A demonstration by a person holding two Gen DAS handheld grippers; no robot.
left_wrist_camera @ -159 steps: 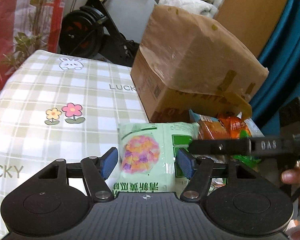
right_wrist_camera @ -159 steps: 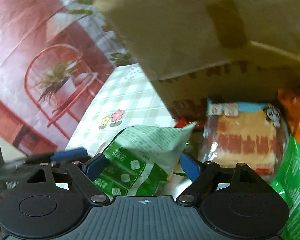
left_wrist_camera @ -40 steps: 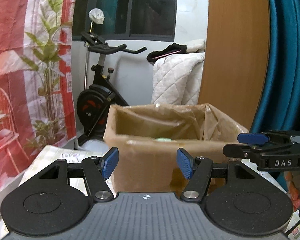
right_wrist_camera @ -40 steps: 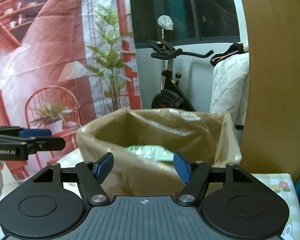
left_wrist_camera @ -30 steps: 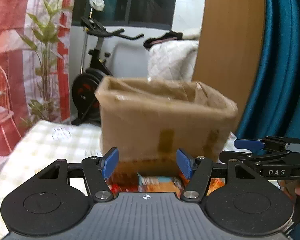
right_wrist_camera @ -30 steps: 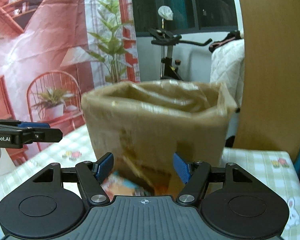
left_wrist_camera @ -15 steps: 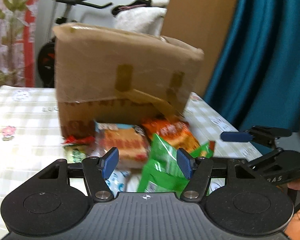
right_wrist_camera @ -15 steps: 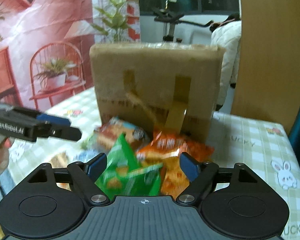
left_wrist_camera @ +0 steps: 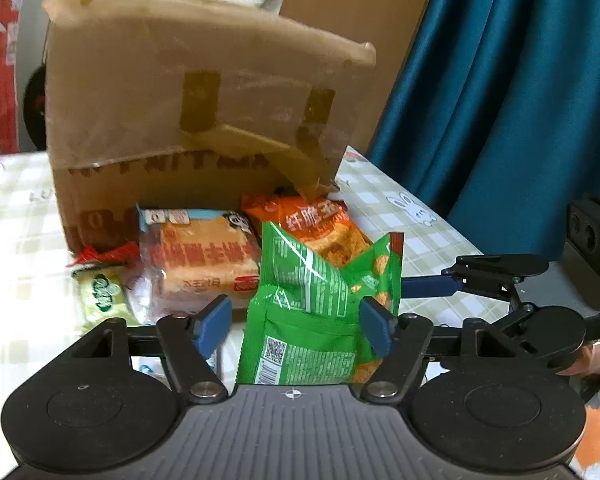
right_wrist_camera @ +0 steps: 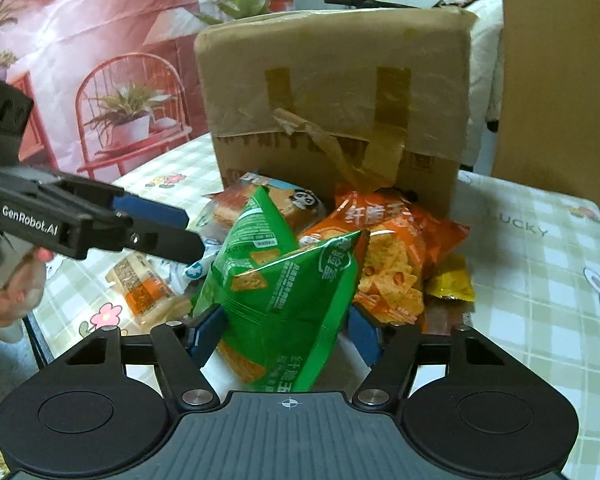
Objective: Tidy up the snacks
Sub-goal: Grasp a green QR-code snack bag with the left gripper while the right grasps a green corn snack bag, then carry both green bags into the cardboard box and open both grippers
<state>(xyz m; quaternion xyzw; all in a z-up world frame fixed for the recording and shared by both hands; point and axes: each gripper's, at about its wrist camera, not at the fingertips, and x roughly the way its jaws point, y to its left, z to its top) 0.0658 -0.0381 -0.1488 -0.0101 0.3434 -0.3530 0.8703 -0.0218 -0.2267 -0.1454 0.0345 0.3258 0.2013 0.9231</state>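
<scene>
Green chip bag [right_wrist_camera: 284,300] stands between both grippers: right gripper [right_wrist_camera: 284,334] just closing around it, left gripper [left_wrist_camera: 296,326] just opening

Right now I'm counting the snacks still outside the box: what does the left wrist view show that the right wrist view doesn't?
Only the left wrist view: a small pale green packet and a red wrapper beside the bread pack.
Only the right wrist view: a small yellow packet and an orange-labelled clear pack.
Both: the green chip bag, orange chip bag and cardboard box.
</scene>
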